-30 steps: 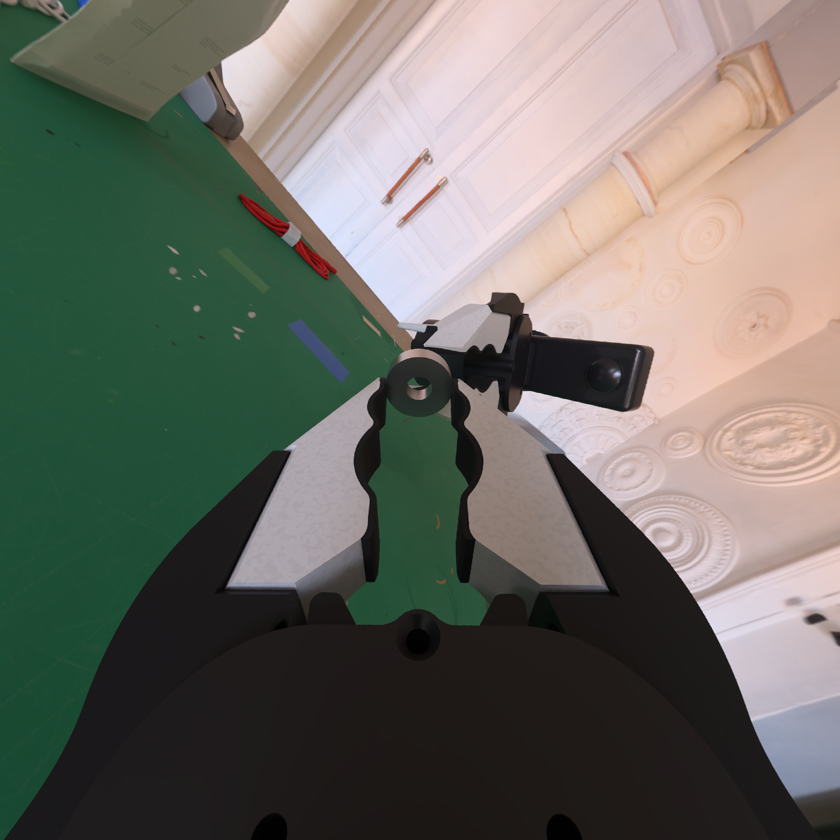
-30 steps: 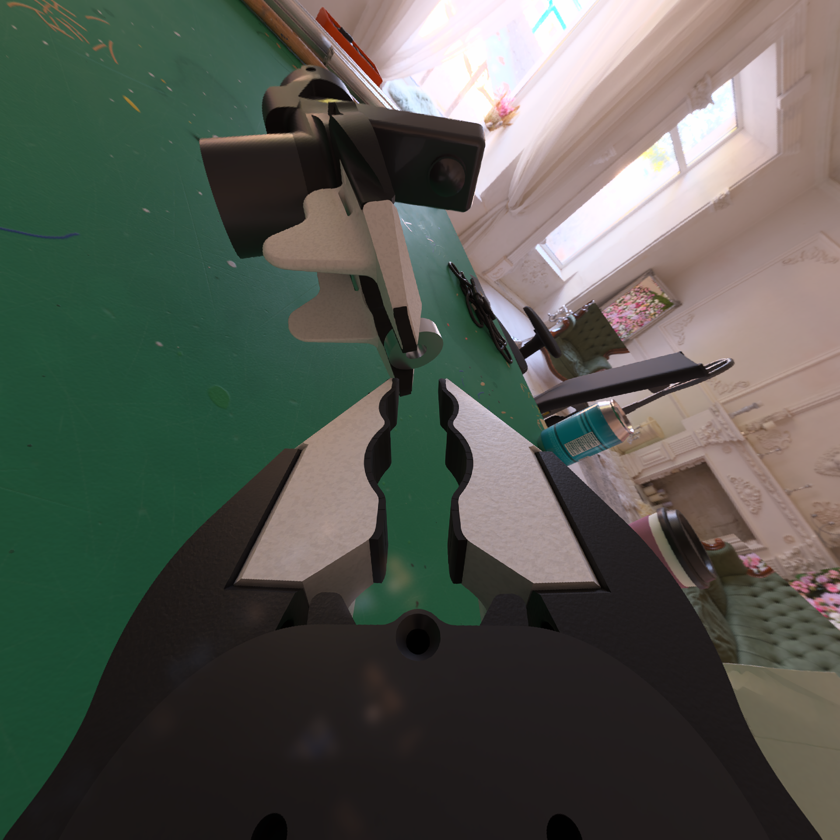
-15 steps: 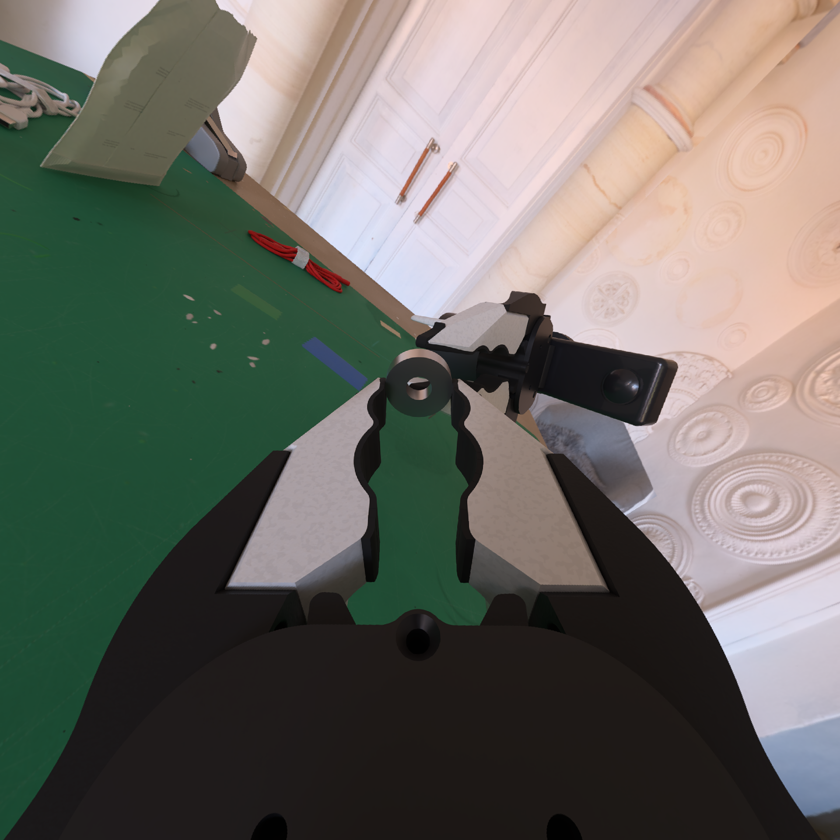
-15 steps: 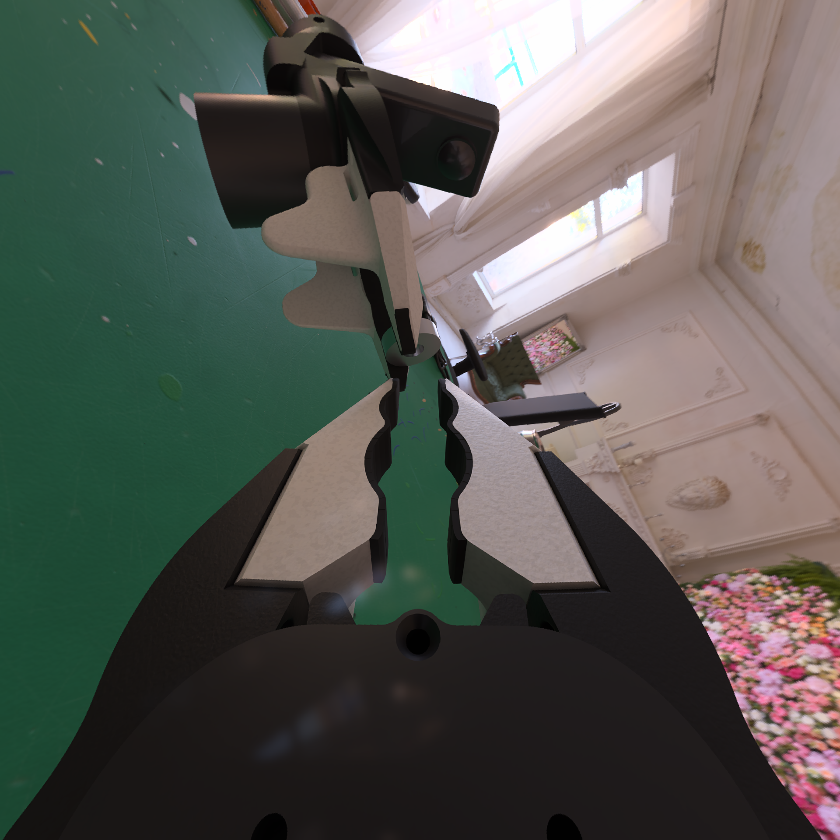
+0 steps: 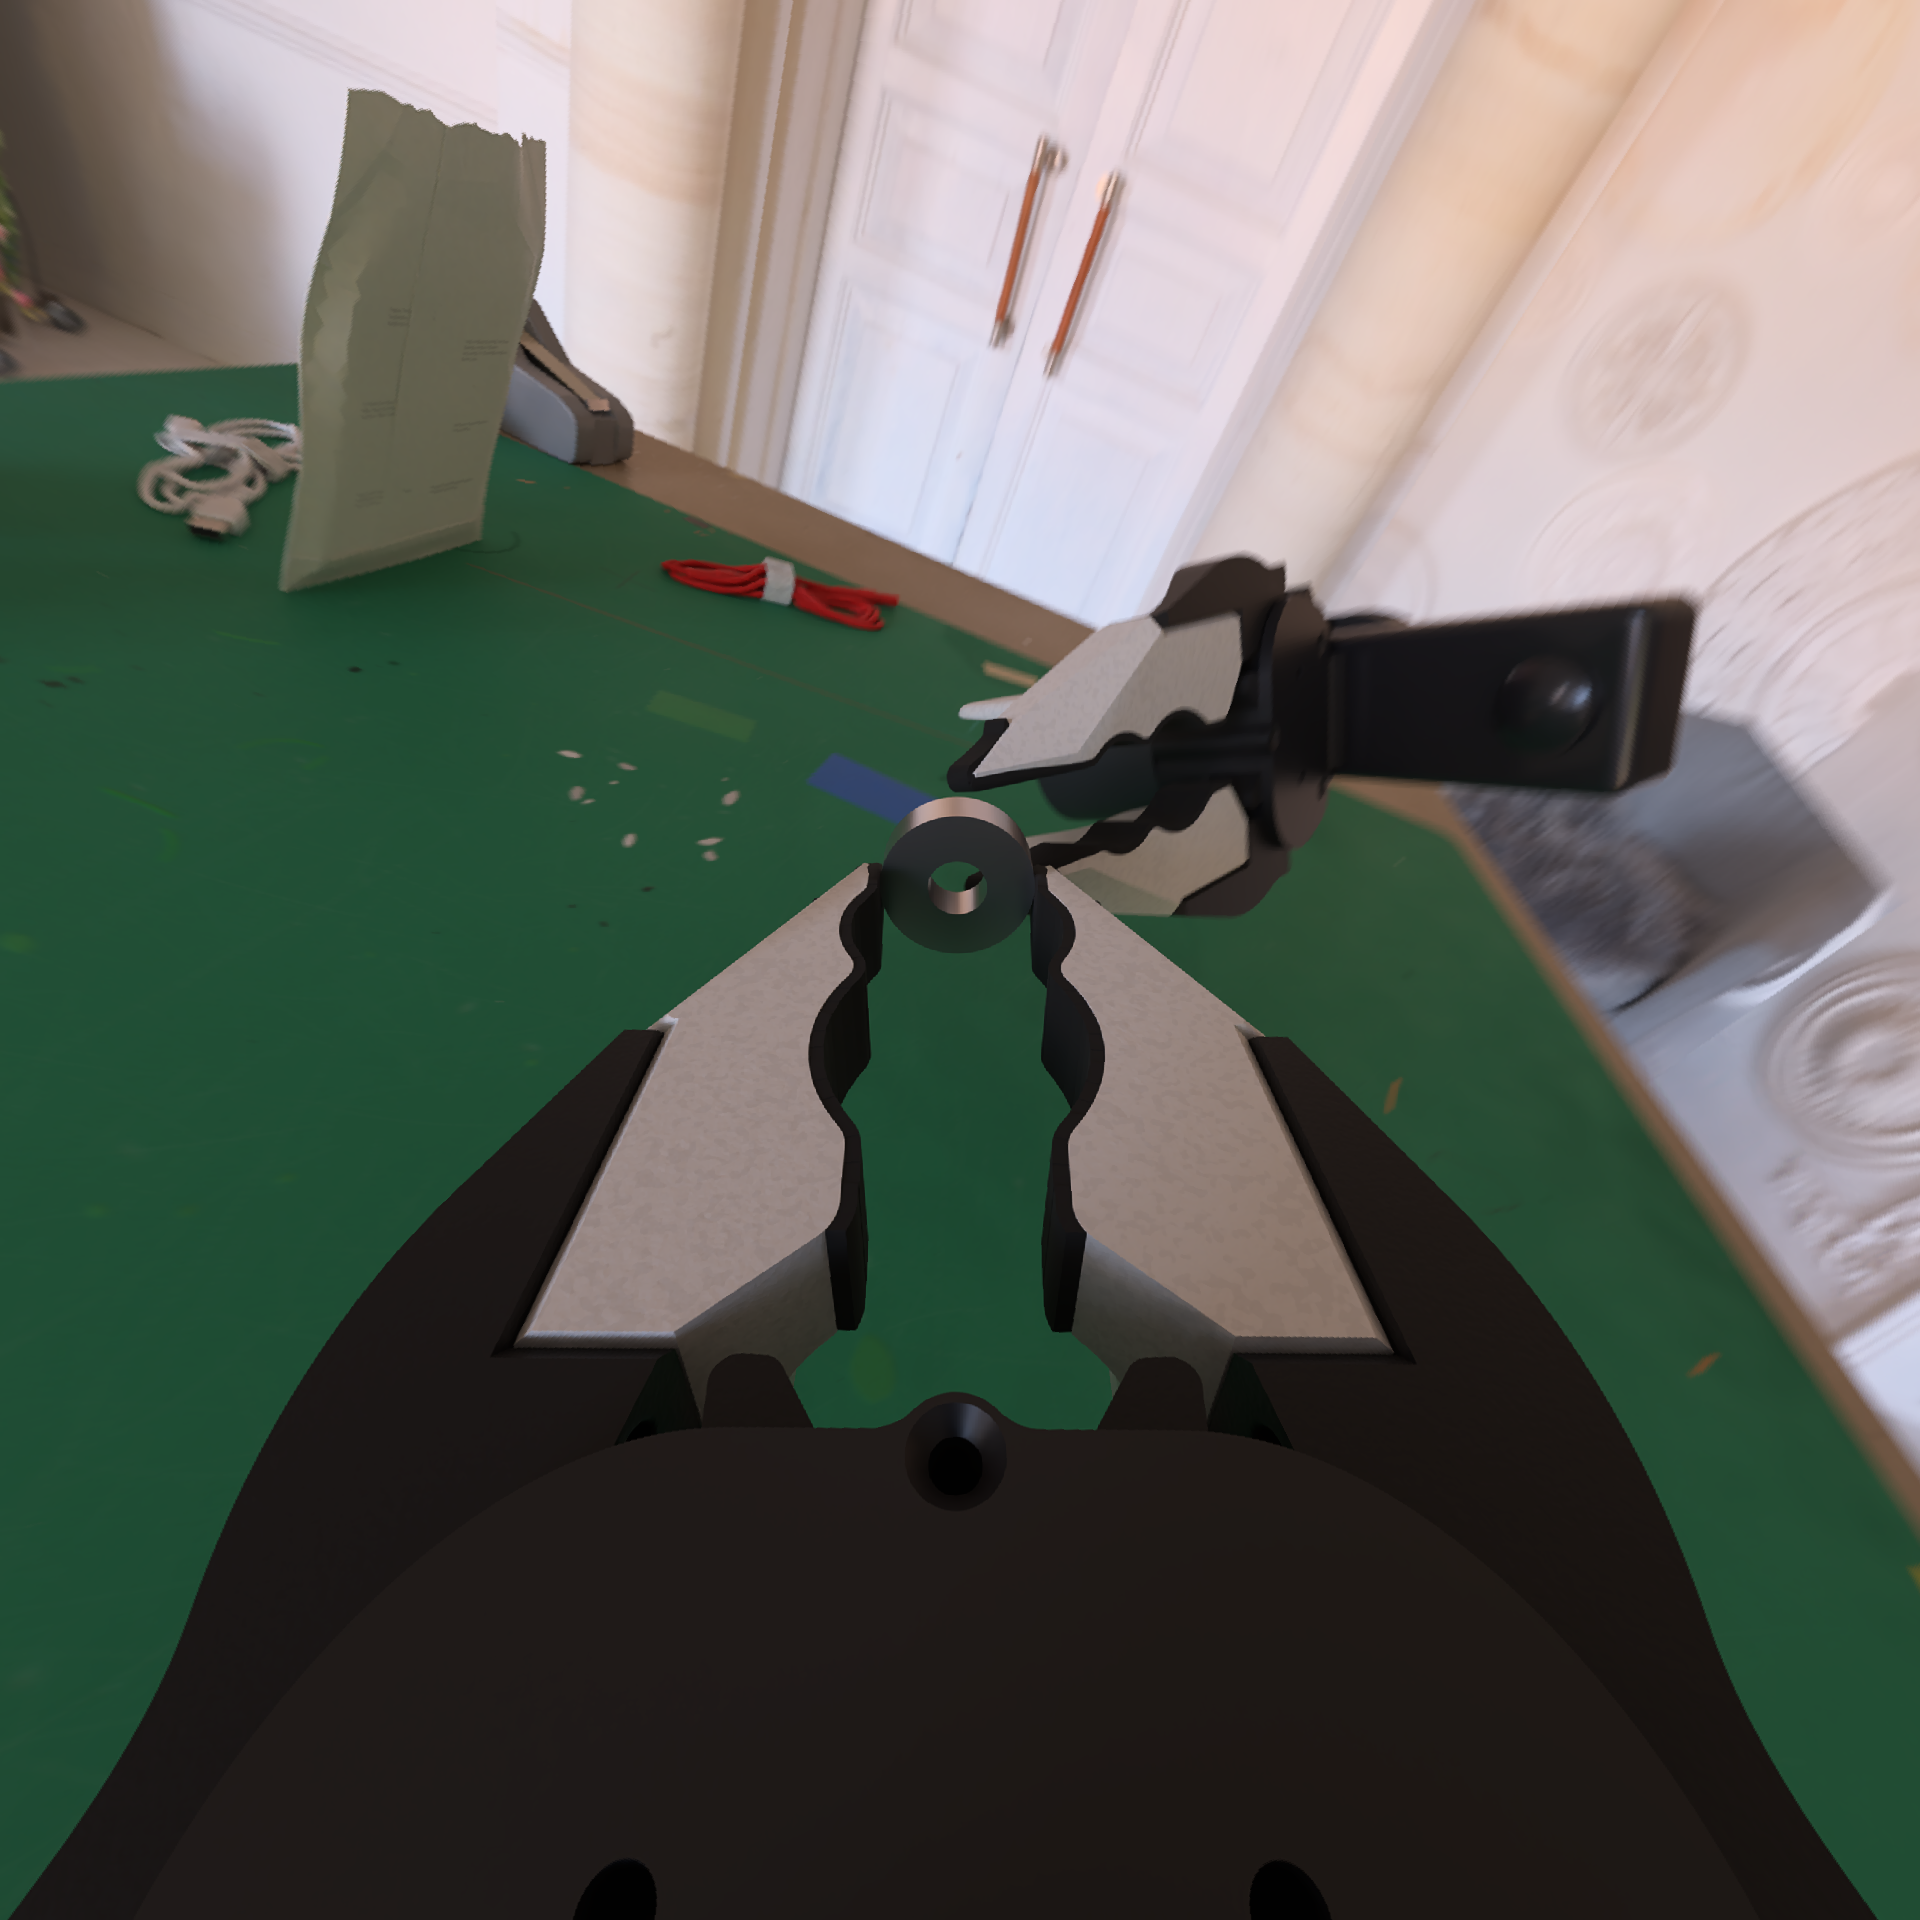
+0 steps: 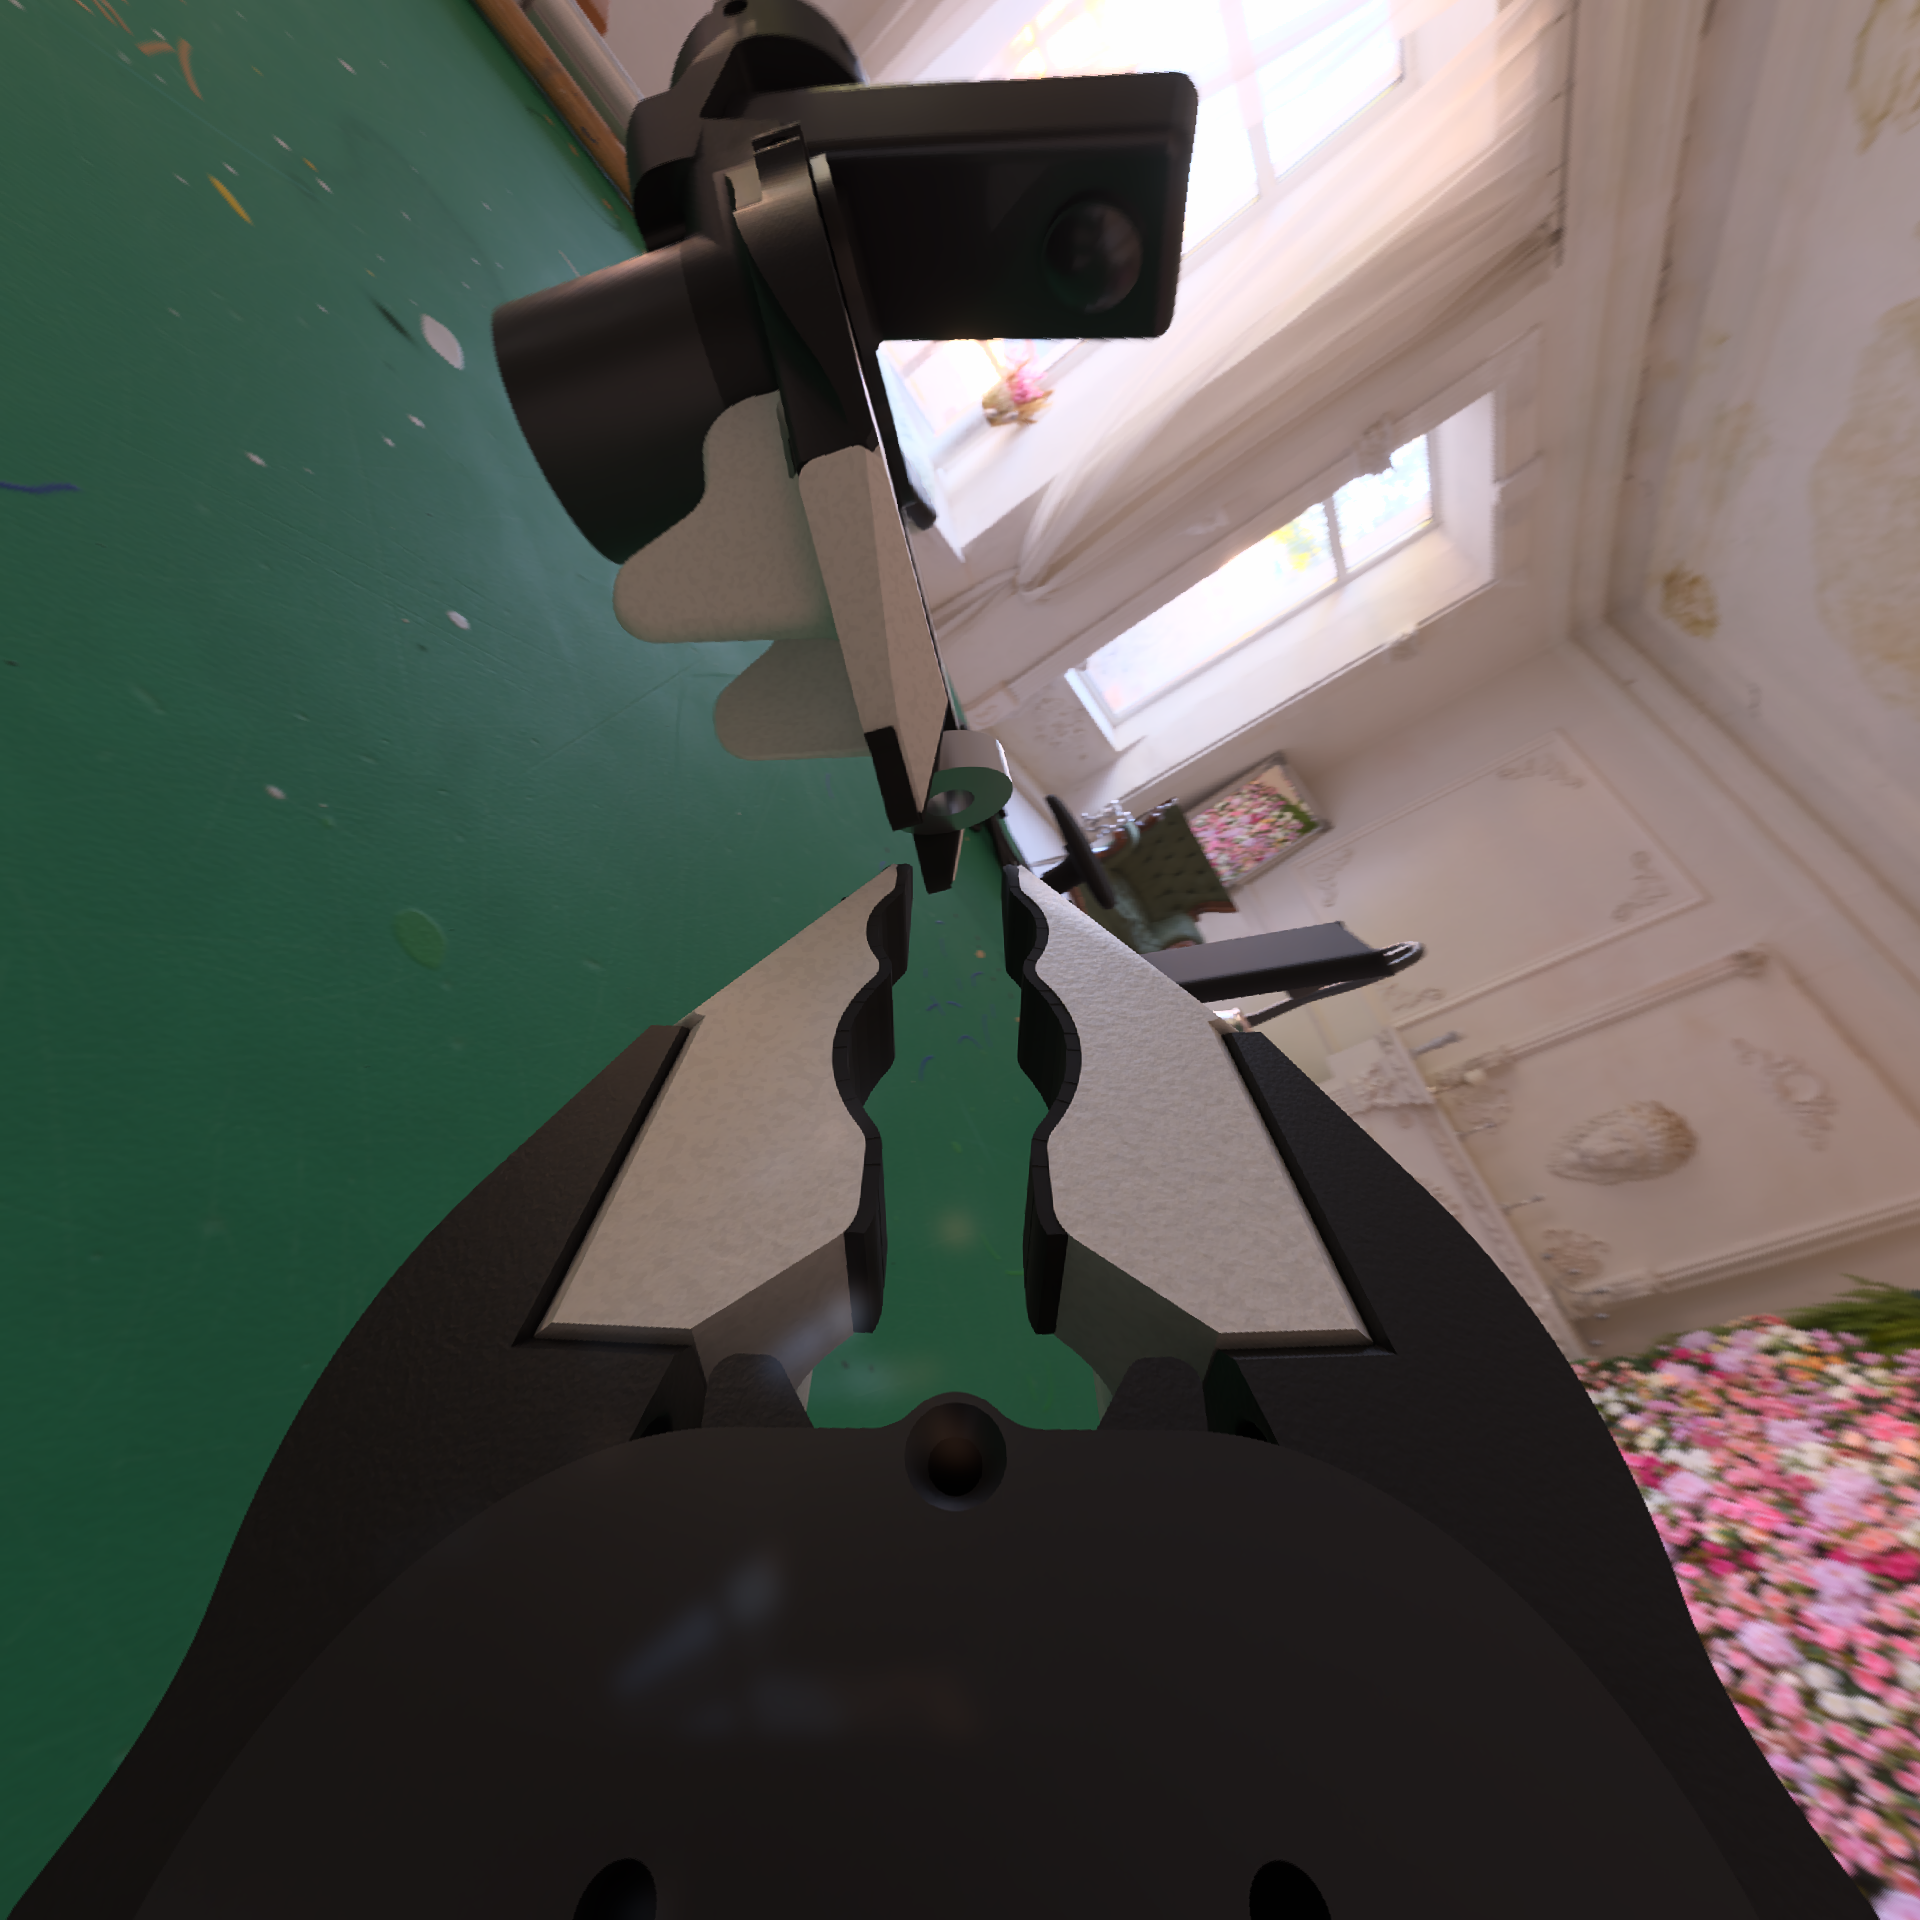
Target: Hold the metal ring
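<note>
the metal ring sits pinched at the very tips of the left gripper, its jaws pressed against the ring's outer rim on either side, the hole facing back toward the camera. it is carried clear above the green table. the right gripper hangs just beside it with its jaws parted a little and nothing between them; in its own view the ring shows just past its tips, partly hidden by a left finger.

the ring looks thick-walled, stiff and smooth, probably heavy for its bulk, so it should not deform but could slip or pivot out of a tip-only pinch. the curved rim gives little contact; seating it in one of the scalloped notches further back would likely hold it more securely. how deep the tips bite is hard to judge from here.

behind stand a paper bag, a red cord bundle and a white cable.
</note>
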Robot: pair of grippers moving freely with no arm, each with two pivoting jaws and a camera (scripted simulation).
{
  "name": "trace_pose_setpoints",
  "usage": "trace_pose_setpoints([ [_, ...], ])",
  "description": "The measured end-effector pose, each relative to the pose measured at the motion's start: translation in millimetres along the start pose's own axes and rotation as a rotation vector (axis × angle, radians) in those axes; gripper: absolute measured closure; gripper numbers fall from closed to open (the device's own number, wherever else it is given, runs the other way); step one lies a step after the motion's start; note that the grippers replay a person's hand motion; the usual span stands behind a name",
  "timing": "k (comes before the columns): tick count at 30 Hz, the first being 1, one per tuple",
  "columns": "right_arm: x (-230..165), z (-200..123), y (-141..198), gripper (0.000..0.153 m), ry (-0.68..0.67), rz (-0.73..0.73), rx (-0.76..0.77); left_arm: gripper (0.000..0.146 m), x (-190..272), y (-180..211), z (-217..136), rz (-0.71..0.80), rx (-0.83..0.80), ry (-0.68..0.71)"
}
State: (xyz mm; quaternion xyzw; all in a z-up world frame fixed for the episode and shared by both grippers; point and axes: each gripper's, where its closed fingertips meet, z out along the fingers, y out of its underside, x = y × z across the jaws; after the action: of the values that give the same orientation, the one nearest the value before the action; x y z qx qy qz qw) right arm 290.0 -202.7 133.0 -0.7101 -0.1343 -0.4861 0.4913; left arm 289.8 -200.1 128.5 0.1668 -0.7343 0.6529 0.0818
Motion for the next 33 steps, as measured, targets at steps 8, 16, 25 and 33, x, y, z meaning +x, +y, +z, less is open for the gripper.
trace_pose_setpoints([
  [8, -12.9, -7.5, 4.2, 0.130, -0.264, 0.396, 0.030, 0.118, -5.8, 16.2, -0.8, 0.320, -0.174, -0.138],
  [16, -16.8, -7.0, 4.9, 0.120, -0.498, 0.609, 0.006, 0.118, -1.1, 29.2, 4.7, 0.574, -0.328, -0.215],
  [25, -29.6, -9.2, 2.3, 0.125, -0.573, 0.605, 0.019, 0.118, 4.9, 34.7, 2.1, 0.714, -0.422, -0.248],
  [33, -36.1, -12.9, 4.0, 0.127, -0.591, 0.610, 0.005, 0.118, 6.8, 43.3, 3.9, 0.695, -0.430, -0.199],
])
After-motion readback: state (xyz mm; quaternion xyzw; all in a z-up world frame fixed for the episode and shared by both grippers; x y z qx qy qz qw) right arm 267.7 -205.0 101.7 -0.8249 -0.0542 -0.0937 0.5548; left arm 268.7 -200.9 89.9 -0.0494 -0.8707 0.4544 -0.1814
